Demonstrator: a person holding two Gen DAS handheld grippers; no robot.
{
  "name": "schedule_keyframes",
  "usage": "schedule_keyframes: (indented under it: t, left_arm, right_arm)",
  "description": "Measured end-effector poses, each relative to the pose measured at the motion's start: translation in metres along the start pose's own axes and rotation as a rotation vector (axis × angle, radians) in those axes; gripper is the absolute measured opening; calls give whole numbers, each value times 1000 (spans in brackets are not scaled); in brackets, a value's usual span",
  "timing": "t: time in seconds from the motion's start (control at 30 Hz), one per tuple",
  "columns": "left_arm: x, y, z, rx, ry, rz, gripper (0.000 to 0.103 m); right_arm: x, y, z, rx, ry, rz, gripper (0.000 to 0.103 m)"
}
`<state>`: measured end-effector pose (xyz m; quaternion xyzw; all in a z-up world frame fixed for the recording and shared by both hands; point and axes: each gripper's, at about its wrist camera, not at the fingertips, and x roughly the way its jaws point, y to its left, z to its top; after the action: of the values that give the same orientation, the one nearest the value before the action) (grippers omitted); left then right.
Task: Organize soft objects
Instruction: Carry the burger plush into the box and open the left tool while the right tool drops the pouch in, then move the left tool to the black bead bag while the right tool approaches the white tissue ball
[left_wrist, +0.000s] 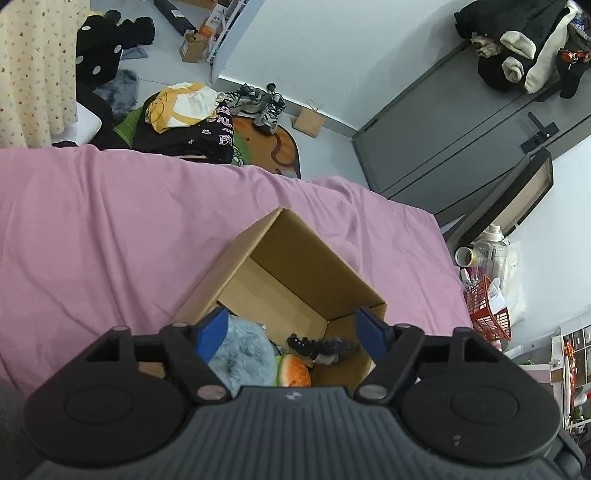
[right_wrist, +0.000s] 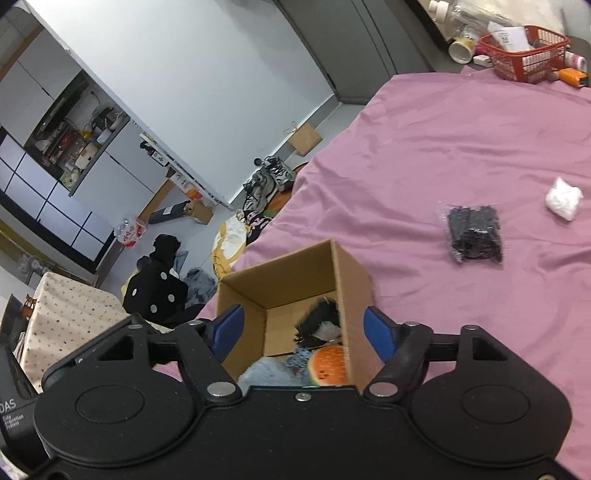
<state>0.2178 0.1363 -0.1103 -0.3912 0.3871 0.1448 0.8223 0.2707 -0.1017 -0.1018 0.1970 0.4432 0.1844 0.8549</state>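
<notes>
**Both tongs hovering over the box**

I've got the left tongs (left_wrist: 293, 334) and right tongs (right_wrist: 303, 328) spread wide, gripping nothing, above the open brown cardboard box (right_wrist: 351, 269) on the pink bedsheet (right_wrist: 443, 147). Inside: fluffy blue plush (left_wrist: 243, 350), watermelon-slice toy (right_wrist: 328, 365), black fuzzy item (right_wrist: 321, 317). A bagged black bundle (right_wrist: 474, 234) and white wad (right_wrist: 563, 198) lie out on the sheet.

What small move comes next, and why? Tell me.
Probably swing the right gripper toward the black bagged item on the pink sheet. Both grippers are open and empty over the cardboard box, which already holds the blue fluffy toy and watermelon plush. The bagged item and the white bundle lie outside it.
</notes>
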Motion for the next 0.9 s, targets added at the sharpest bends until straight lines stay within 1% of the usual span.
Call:
schedule_keyframes:
  t: [0.13, 0.3, 0.37, 0.53, 0.8, 0.9]
  left_arm:
    - [-1, -5, -4, 2, -4, 3, 79]
    - [-3, -21, -16, 57, -19, 1, 83]
    - [-3, -30, -23, 103, -16, 5, 84]
    - [2, -48, -39, 173, 4, -1, 84]
    - [4, -76, -62, 309, -13, 5, 84]
    - [8, -90, -73, 362, -4, 1, 84]
  right_arm:
    - [-13, -14, 2, -4, -22, -28, 83]
    - [-27, -35, 2, 16, -37, -60, 91]
    - [-33, -44, 3, 18, -45, -74, 91]
    - [-44, -65, 5, 39, -70, -95, 93]
    - [-57, -105, 8, 78, -103, -111, 94]
    - [-57, -121, 11, 98, -117, -115, 94]
